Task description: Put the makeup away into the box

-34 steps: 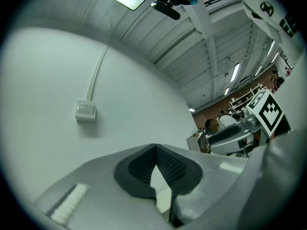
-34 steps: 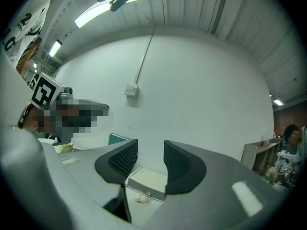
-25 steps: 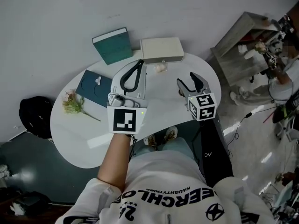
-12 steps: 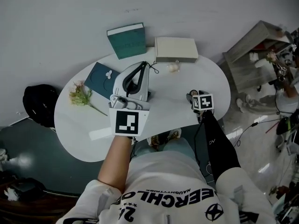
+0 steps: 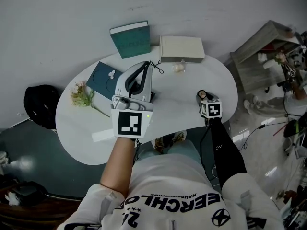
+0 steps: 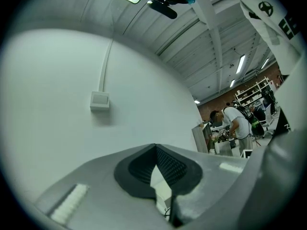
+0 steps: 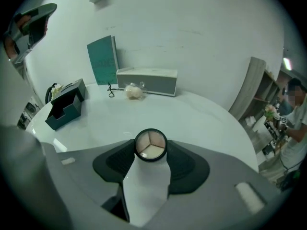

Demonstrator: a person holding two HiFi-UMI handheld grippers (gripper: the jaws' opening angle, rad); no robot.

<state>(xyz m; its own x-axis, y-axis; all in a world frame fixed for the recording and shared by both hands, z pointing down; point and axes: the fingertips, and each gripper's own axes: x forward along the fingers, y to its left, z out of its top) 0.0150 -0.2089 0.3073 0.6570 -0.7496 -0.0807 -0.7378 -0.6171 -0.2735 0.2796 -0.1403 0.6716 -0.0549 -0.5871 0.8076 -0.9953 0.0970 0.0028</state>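
A small round makeup compact point(image 7: 150, 145) with three pale shades sits on the white table point(image 5: 192, 80) near its front right edge. My right gripper point(image 7: 150, 152) is shut on the compact, one pad on each side; in the head view the compact point(image 5: 202, 94) shows just past my right gripper point(image 5: 203, 97). A dark teal open box point(image 7: 66, 107) stands at the left, and a cream box point(image 7: 147, 80) with its lid closed lies at the back. My left gripper point(image 5: 146, 64) hangs raised over the table's middle, tilted up at the wall, shut with nothing in it point(image 6: 156, 147).
A teal book-like case point(image 5: 130, 40) leans against the wall beside the cream box point(image 5: 181, 49). A small pale tuft point(image 5: 178, 67) lies in front of the cream box. A dried flower sprig point(image 5: 80, 96) lies at the left, next to the dark teal box point(image 5: 104, 78).
My right gripper, open and raised a second ago, came down to the table's right side and shut on the compact. The left gripper stayed nearly still.
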